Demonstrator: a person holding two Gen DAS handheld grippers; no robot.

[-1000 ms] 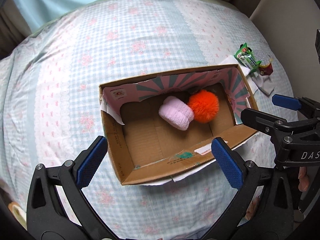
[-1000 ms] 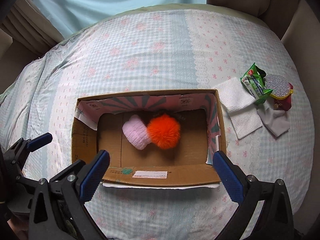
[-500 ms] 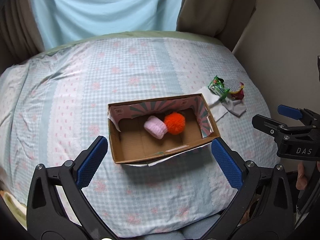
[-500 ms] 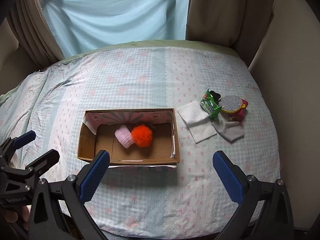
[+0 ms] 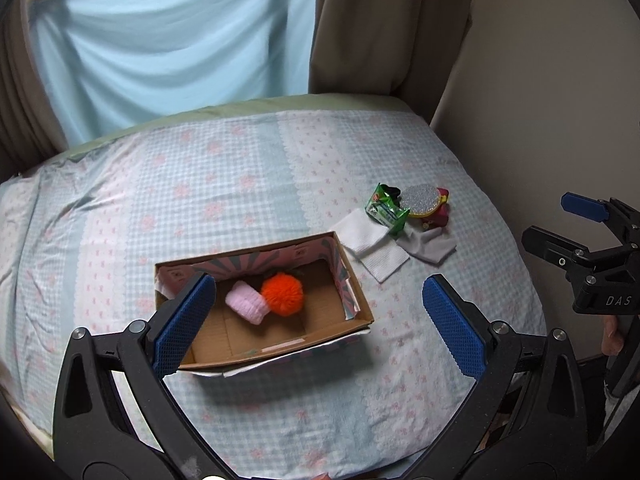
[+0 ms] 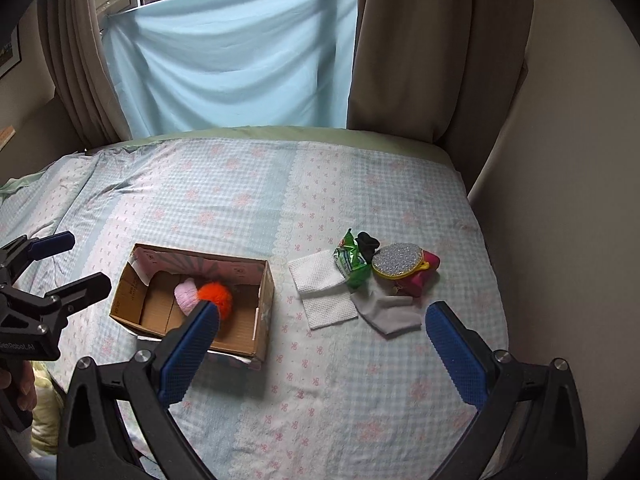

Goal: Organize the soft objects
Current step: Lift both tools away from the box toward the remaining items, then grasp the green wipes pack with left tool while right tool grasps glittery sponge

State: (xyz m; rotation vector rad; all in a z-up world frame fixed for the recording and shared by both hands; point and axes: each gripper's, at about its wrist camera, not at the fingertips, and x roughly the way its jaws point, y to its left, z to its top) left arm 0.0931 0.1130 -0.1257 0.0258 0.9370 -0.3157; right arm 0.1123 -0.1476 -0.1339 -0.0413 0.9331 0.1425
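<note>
An open cardboard box (image 5: 360,308) (image 6: 266,292) lies on the bed and holds a pink roll (image 5: 246,307) (image 6: 185,294) and an orange pom-pom (image 5: 282,294) (image 6: 216,296). To its right lies a pile: white cloths (image 5: 372,248) (image 6: 322,288), a green packet (image 5: 386,211) (image 6: 351,262), a silver round sponge (image 5: 420,201) (image 6: 397,260), a pink item (image 6: 424,274), a grey cloth (image 5: 430,245) (image 6: 386,312) and a small black item (image 6: 367,243). My left gripper (image 5: 320,320) is open and empty, held high above the box. My right gripper (image 6: 324,344) is open and empty, above the bed's near side.
The bed (image 5: 200,184) has a checked blue and pink cover. A light blue sheet (image 6: 240,60) and brown curtains (image 6: 432,48) hang behind it. A wall (image 6: 560,160) runs along the bed's right side. The right gripper shows in the left wrist view (image 5: 560,224).
Both grippers have pulled up and back from the box, so the whole bed and window now show. The box contents and the pile have not moved.
</note>
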